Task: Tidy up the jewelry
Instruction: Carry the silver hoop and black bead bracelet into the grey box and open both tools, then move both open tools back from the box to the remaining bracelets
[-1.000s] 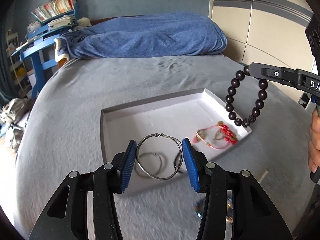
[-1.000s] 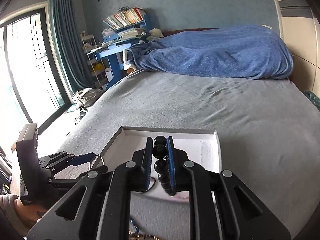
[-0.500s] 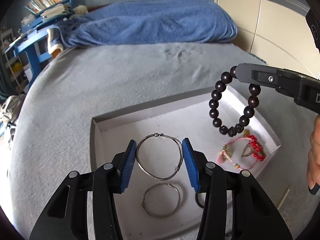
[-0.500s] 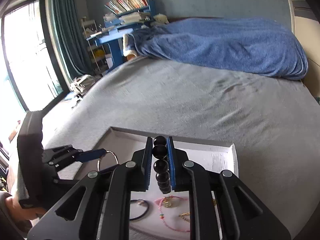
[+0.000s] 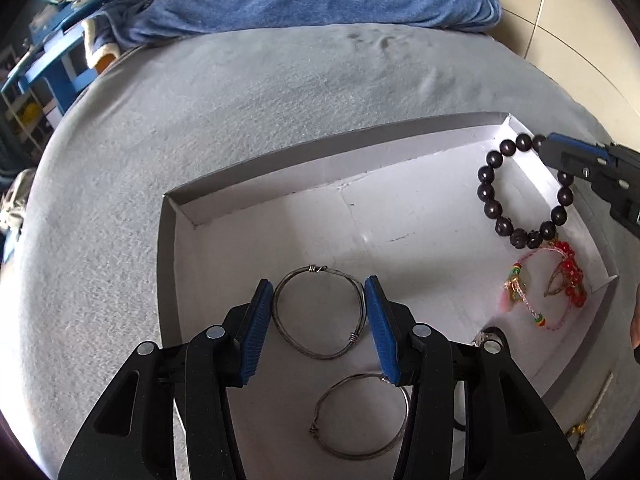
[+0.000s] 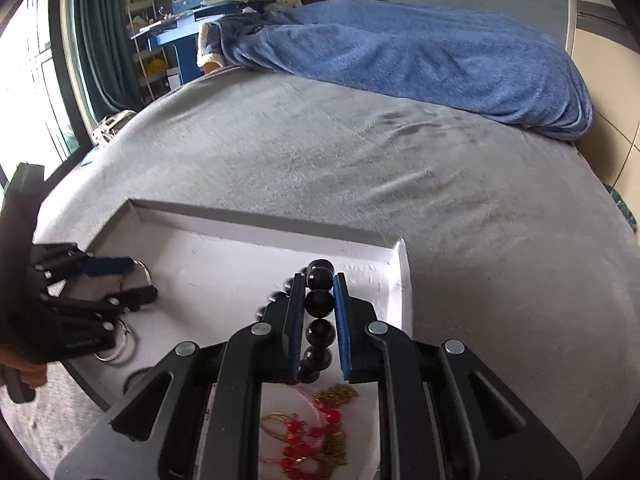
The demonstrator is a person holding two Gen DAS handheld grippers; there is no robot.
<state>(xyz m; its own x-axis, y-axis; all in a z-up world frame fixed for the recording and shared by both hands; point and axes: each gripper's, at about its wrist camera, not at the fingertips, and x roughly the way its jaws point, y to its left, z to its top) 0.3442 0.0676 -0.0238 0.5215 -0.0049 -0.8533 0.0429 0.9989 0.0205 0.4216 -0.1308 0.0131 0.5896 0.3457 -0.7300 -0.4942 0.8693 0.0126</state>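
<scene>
Silver bangle (image 5: 319, 312) clamped in your left gripper (image 5: 319, 320), dark bead bracelet (image 6: 319, 322) pinched in your right gripper (image 6: 319, 328), white tray (image 5: 256, 184) beneath both.

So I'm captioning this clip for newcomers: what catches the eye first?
The left gripper holds a thin silver wire bangle over the shallow white tray. At the tray's far right corner, the right gripper dangles a dark round-bead bracelet above red-beaded jewelry.
</scene>
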